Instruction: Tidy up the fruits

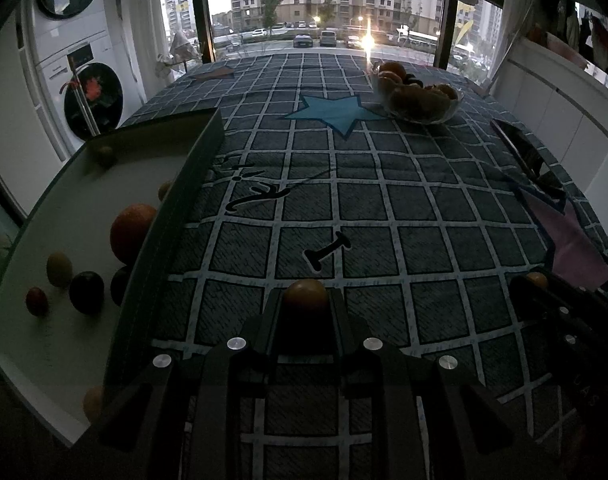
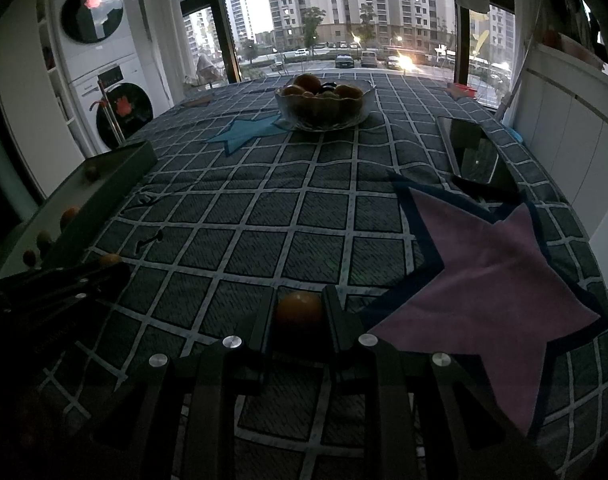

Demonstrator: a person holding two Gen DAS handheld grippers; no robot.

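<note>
My left gripper point(image 1: 306, 300) is shut on a small orange fruit point(image 1: 306, 294), held just above the checked tablecloth. To its left lies a white-floored tray point(image 1: 176, 208) with dark walls, holding several fruits: a big orange point(image 1: 132, 232), a dark plum point(image 1: 86, 292) and smaller ones. A glass bowl point(image 1: 455, 101) of oranges stands at the far side. In the right wrist view my right gripper point(image 2: 298, 301) is shut on another small orange fruit point(image 2: 298, 309). The left gripper point(image 2: 111, 262) shows at the left edge beside the tray point(image 2: 100, 196), and the bowl point(image 2: 359, 114) stands far ahead.
A dark phone or tablet point(image 2: 475, 156) lies at the table's right side behind a pink star patch point(image 2: 499, 280). A blue star patch point(image 2: 244, 130) sits before the bowl. Stacked washing machines point(image 2: 104, 80) stand at the left, white cabinets at the right, and windows behind.
</note>
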